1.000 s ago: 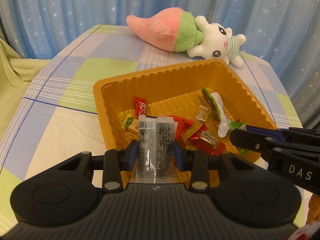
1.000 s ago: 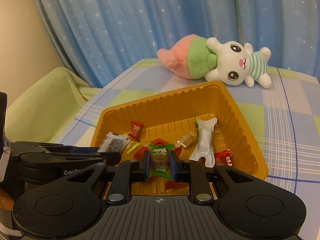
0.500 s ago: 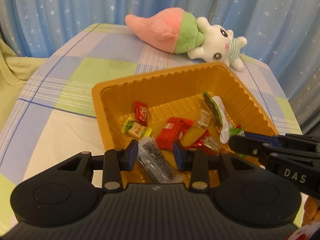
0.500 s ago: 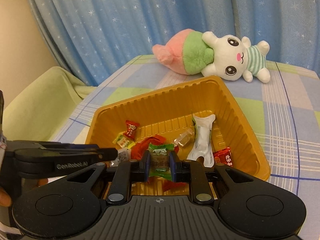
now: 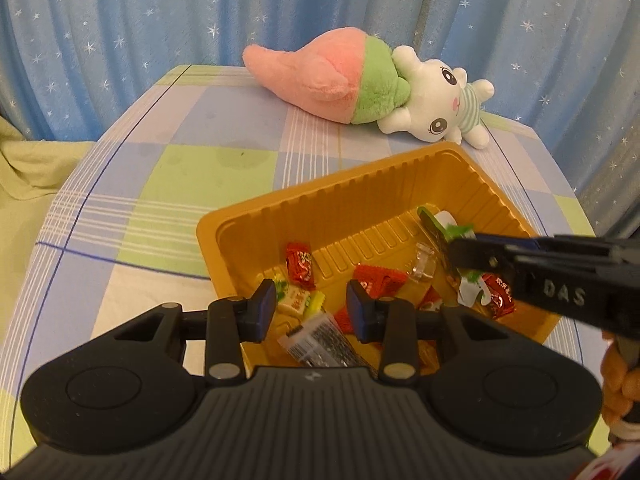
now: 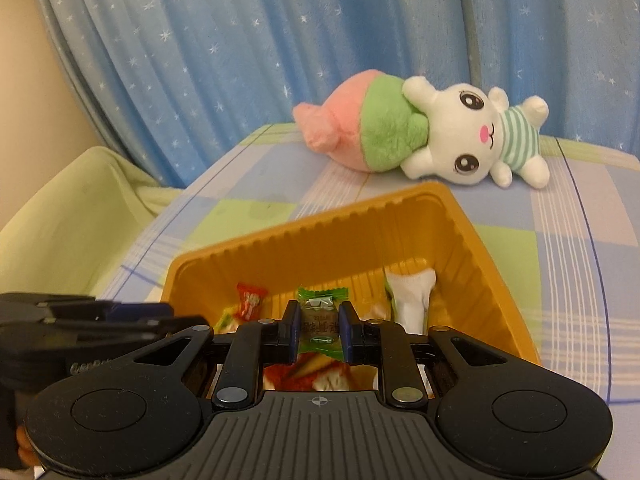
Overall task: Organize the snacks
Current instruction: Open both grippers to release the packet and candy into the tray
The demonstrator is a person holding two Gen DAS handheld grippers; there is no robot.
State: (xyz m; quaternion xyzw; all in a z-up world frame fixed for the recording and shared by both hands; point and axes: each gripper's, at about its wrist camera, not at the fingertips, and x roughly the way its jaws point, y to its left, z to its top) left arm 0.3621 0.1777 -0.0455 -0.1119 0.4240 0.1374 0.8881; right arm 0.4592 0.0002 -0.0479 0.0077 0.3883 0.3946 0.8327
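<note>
- Here, the right gripper (image 6: pixel 319 330) has its jaws clamped on a green-wrapped candy (image 6: pixel 319 322) above the ribbed orange plastic tray (image 6: pixel 472 240).
- The left gripper (image 5: pixel 311 310) hangs with jaws apart, empty, over a clear black-speckled packet (image 5: pixel 324 344).

Green-wrapped candy (image 6: pixel 319 322) held upright over the orange tray (image 6: pixel 460 236); red and yellow snacks (image 5: pixel 300 266) lie inside.

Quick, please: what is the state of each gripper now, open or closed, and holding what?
Left gripper: open, holding nothing, above the orange tray.
Right gripper: closed on a green-wrapped candy.
</note>
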